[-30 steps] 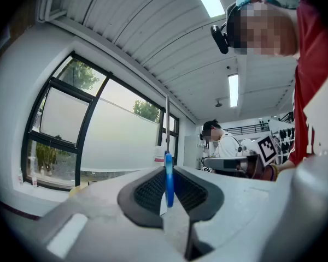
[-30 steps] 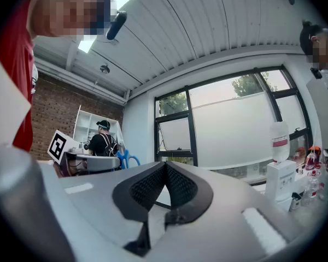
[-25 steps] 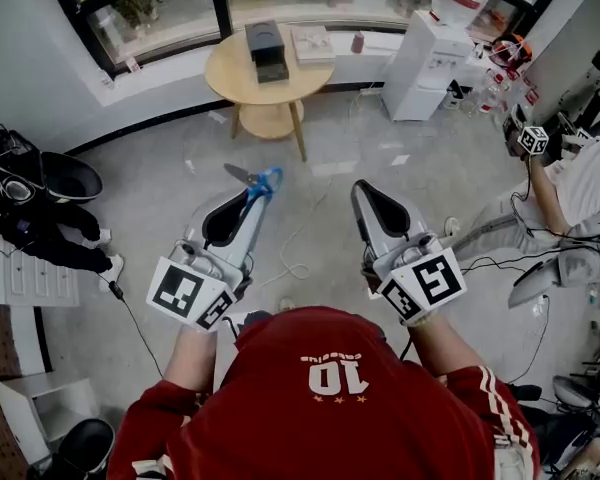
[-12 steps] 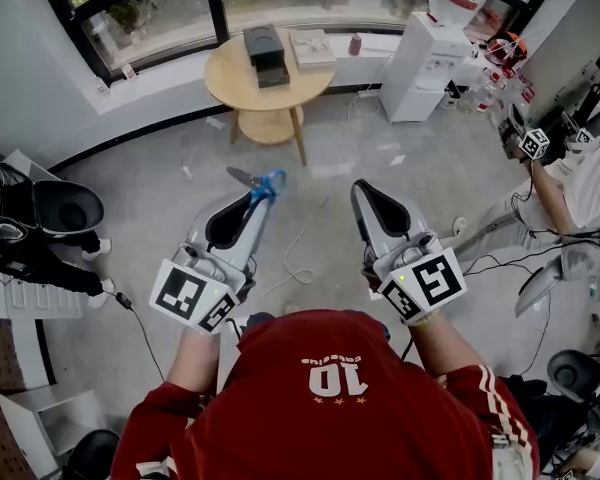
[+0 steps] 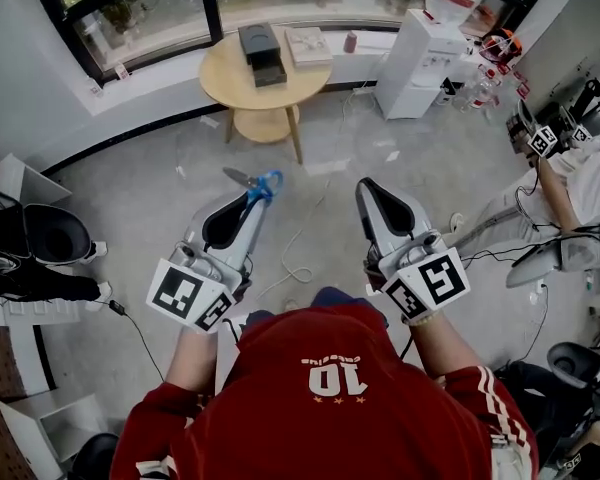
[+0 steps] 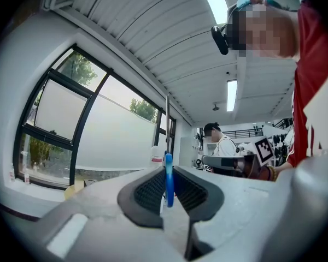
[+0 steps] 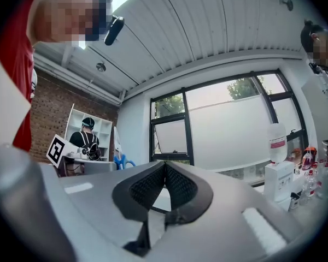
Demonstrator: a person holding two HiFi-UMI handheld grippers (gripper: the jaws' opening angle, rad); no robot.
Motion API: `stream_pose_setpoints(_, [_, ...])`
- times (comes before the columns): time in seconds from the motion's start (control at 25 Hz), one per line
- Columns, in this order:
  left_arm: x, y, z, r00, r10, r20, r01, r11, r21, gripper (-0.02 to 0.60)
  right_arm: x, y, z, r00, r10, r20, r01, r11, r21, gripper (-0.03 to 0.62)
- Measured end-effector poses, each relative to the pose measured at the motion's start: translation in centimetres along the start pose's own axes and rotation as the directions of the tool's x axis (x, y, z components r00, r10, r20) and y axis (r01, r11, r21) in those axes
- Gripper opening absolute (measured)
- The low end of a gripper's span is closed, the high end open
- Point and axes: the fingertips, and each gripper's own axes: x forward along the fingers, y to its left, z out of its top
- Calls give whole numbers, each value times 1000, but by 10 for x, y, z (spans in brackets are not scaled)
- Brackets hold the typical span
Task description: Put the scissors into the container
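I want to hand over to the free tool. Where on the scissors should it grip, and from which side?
Probably the closed metal blades of the scissors, coming in from the right. The left tool clamps their blue handle, so only the blades jut clear ahead of it. The right tool is shut and would have to open first.

Even daylight is admitted through the tall windows (image 5: pixel 150 18), and a ceiling strip light (image 6: pixel 214 1) is blown out to pure white in the left gripper view. In the head view the grey floor (image 5: pixel 150 188) is softly lit, and only a faint shadow is cast under the round tabletop (image 5: pixel 225 78). Straight window frames are bent there by strong barrel distortion. Both gripper views are ringed by a black vignette and stretched at the edges. The left tool (image 6: pixel 168 173) and the right tool (image 7: pixel 164 171) are rendered soft close to the lens, while the distance is kept sharper.
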Motion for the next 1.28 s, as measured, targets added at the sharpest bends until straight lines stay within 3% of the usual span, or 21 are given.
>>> stream_pose_setpoints(0.24, [11, 13, -18, 1000, -3, -19, 3, 1000, -6, 46, 8, -17, -17, 1000, -14, -16, 15, 1000, 18, -3])
stream_pose_setpoints(0.56, [66, 57, -23, 998, 60, -15, -59, 998, 16, 44, 70, -63, -33, 998, 54, -23, -53, 997, 56, -4])
stream_pose_setpoints(1.04, [222, 148, -31, 997, 32, -68, -34, 999, -25, 44, 183, -200, -33, 997, 73, -23, -71, 994, 82, -3])
stream_pose_setpoints(1.28, [272, 175, -26, 996, 61, -69, -63, 998, -28, 44, 216, -251, -29, 996, 89, -10, -87, 990, 108, -5])
